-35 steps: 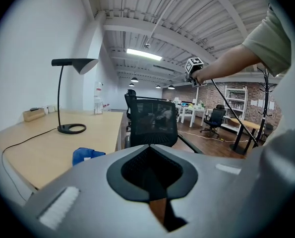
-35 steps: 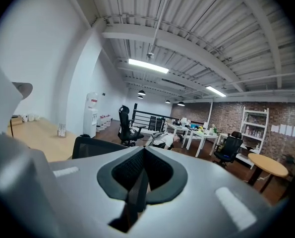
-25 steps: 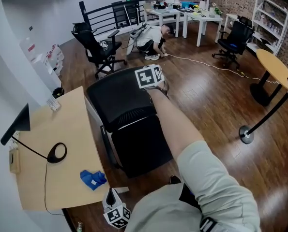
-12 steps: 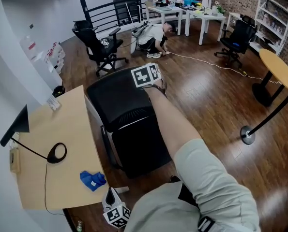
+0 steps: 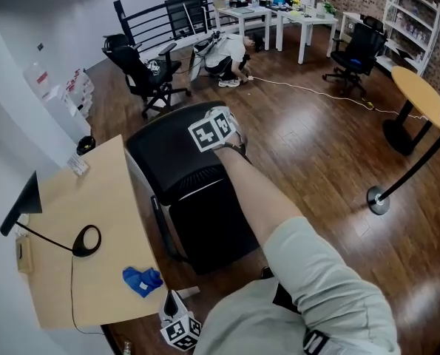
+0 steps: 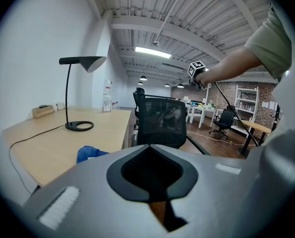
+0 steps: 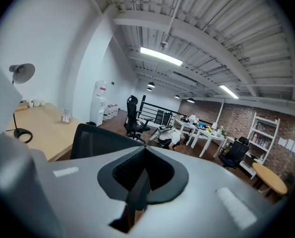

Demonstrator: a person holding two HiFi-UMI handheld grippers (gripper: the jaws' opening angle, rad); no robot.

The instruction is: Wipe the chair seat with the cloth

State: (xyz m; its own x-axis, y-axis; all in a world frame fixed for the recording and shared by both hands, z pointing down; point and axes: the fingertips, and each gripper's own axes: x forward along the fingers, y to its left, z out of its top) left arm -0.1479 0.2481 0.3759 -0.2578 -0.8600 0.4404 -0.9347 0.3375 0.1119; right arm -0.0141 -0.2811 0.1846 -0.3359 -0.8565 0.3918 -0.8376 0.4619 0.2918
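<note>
- Right gripper [image 5: 214, 132], fingers clenched empty, is hovering over the black mesh office chair [image 5: 177, 170].
- Left gripper [image 5: 170, 297], likewise clenched, is hanging near the crumpled blue cloth [image 5: 142, 279] on the wooden worktop [image 5: 79, 198].
- Risk: clenched fingers shoving the cloth aside.

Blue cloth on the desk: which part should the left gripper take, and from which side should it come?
Pinch a raised fold near the middle of the blue cloth, not a flat edge. It lies bunched on the desk, so ridges stand up. Come from the desk corner nearest the person, where the left gripper is beside it. Its jaws are together, so it probably must open first.
</note>
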